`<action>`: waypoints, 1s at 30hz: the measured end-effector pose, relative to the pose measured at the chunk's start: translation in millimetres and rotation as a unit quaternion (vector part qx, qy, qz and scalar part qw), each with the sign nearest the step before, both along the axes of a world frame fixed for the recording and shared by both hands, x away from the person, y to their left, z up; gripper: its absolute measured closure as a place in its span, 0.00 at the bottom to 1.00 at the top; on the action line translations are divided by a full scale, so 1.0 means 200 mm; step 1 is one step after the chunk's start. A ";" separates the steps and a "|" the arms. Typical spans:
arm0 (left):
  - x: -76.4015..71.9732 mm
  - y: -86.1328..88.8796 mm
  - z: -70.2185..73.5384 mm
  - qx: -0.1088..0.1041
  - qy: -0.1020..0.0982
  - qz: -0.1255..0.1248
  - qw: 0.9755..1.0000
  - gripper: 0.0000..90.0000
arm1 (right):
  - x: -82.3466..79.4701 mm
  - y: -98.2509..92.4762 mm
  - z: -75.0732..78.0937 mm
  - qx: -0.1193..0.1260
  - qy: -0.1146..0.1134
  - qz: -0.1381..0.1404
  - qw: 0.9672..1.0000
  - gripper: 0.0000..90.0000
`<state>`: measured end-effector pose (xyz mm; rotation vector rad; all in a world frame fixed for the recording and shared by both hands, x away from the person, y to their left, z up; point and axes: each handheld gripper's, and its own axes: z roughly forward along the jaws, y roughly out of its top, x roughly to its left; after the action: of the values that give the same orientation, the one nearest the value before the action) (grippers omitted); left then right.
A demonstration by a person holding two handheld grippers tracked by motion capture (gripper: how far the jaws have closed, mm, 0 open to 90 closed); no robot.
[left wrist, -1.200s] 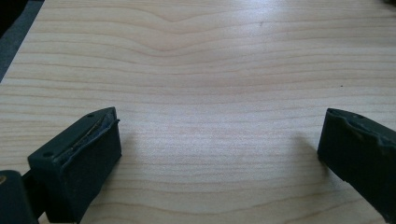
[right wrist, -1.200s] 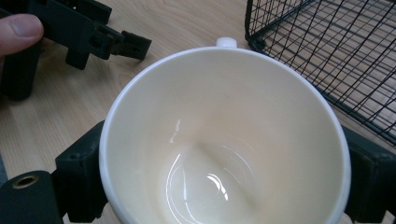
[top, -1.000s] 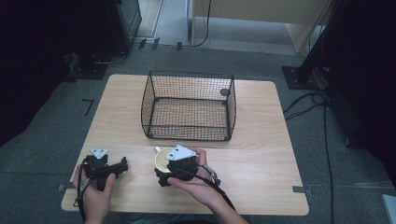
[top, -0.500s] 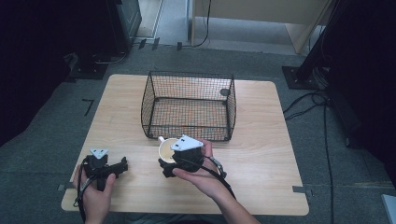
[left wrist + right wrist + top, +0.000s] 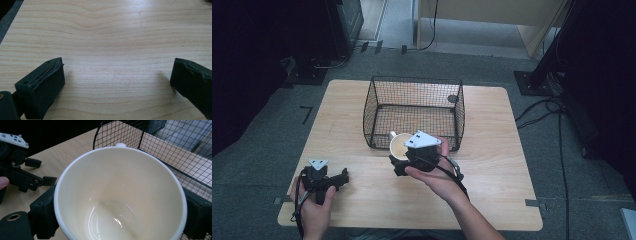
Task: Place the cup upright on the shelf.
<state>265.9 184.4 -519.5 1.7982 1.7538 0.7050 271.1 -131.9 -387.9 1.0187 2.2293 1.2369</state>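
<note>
White mug (image 5: pixel 400 145), cream inside, sits just below centre of the high view, held clear above the table (image 5: pixel 492 180) and just in front of the near wall of the black wire basket (image 5: pixel 412 107); its small handle points toward upper left of that frame; in the right gripper view the mug (image 5: pixel 120 195) takes up most of the frame, mouth tilted toward the camera, interior bare and glossy, handle nub at the top edge of the rim; right gripper (image 5: pixel 404 160) pinches the mug across its body, one black jaw pressed to the wall at lower left of the right gripper view, the other at lower right; grey three-cornered plate on top, cable trailing down along the right hand (image 5: pixel 434 172); basket mesh shows in the upper right of the right gripper view, close behind the rim; a small dark round item (image 5: pixel 452 99) lies in the basket's far right corner, too small to identify; left gripper (image 5: pixel 343 176) rests on the table at lower left of the high view, well apart from the mug, held by the left hand (image 5: pixel 314 207); left gripper view shows jaws spread wide over bare wood grain, nothing between them.
</note>
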 end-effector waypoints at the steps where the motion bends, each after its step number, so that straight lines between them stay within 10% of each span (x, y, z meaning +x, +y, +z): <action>1: 0.00 0.00 0.00 0.000 0.000 0.000 1.000 0.00 | 0.00 0.00 0.00 0.000 0.000 0.000 1.000 0.11; 30: 0.00 0.00 0.00 0.001 0.000 0.000 1.000 0.00 | 0.32 -0.19 0.17 0.009 -0.016 -0.056 0.998 0.11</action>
<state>265.9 184.5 -519.5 1.7995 1.7531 0.7064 334.4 -169.3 -354.8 1.1070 2.1093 1.2167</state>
